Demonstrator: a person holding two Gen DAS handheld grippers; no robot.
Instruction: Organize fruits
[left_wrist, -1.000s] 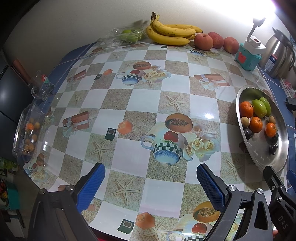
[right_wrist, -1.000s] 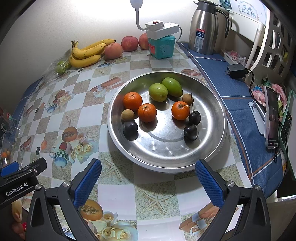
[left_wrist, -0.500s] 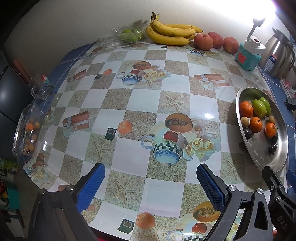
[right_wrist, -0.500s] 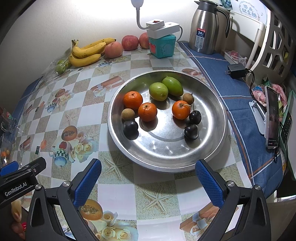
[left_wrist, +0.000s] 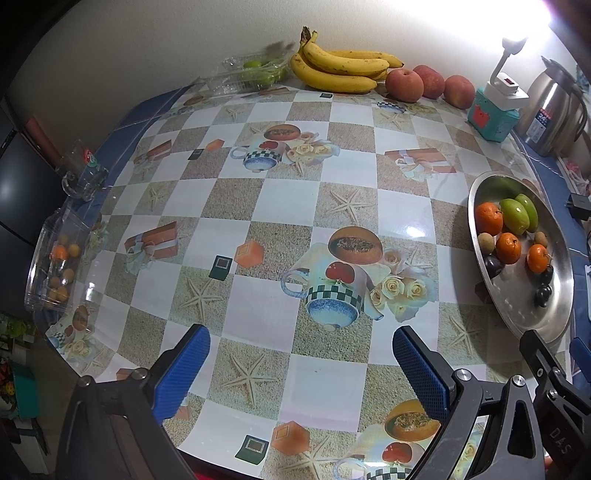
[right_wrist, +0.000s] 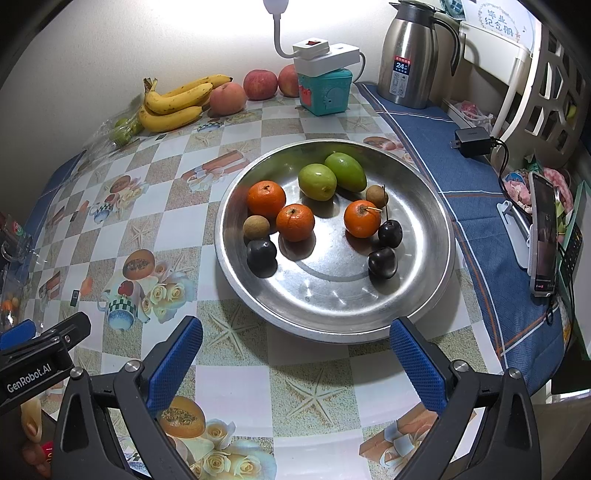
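Reaching in: your right gripper (right_wrist: 295, 354) and left gripper (left_wrist: 301, 363) gape empty; fruit ahead in the bowl (right_wrist: 424, 310) rolls if nudged.

The tablecloth (right_wrist: 236, 373) is checked white and sandy beige, printed with starfish, roses and checked cups. On the silver tray (right_wrist: 332, 306) lie three orange, two green, three near-black and two brown fruits. Behind the tray: yellow bananas (right_wrist: 173, 103), red apples (right_wrist: 260, 84), a teal box (right_wrist: 325, 92).
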